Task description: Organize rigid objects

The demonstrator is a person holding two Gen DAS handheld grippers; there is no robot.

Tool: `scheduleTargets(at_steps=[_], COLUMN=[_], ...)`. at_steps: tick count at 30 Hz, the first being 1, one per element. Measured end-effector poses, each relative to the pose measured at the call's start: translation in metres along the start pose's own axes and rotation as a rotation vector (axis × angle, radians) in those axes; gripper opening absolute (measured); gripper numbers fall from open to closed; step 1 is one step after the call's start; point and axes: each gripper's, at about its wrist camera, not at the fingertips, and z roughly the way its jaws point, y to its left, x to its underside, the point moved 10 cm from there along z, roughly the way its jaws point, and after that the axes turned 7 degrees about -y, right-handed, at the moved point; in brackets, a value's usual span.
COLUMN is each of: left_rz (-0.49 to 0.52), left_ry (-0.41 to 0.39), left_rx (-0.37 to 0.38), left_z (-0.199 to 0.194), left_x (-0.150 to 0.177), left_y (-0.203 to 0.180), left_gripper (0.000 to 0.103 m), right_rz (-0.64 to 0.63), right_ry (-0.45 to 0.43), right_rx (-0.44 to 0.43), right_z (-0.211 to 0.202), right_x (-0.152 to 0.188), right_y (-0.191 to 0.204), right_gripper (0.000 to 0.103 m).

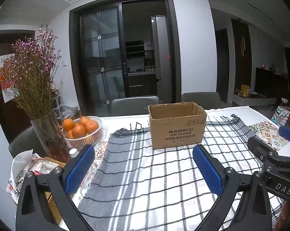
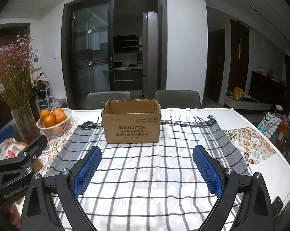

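Here, left gripper (image 1: 144, 155) and right gripper (image 2: 147, 156) wide apart, empty.

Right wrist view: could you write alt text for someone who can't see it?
An open-topped cardboard box stands on a striped cloth on a table, seen between the open blue-padded right gripper. At left are a white basket of oranges, a vase of dried flowers, and part of the left gripper.

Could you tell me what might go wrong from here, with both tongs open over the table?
The cardboard box stands on a loose checked cloth; nudging either could drag the box. The glass vase of dried flowers and the basket of oranges lie beside the left tongs, so a wide swing may topple them. The right tongs sit close alongside.
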Motion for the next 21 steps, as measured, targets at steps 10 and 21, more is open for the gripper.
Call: scheduleTargets(at_steps=[10,21], left_rz=[-0.004,0.003], left_ry=[-0.008,-0.017], left_rx=[0.003,-0.002], left_z=[-0.0037,-0.0060], left_x=[-0.0028,-0.0040], left_y=[-0.0008,-0.0023], left_gripper=[0.103,0.103], right_rz=[-0.001,0.004], right_ry=[-0.013,-0.017], right_rx=[0.005,0.009], right_z=[-0.0028,-0.0038], right_x=[-0.0031,-0.0055], right_y=[-0.0019,-0.0046], right_gripper=[0.097,0.097])
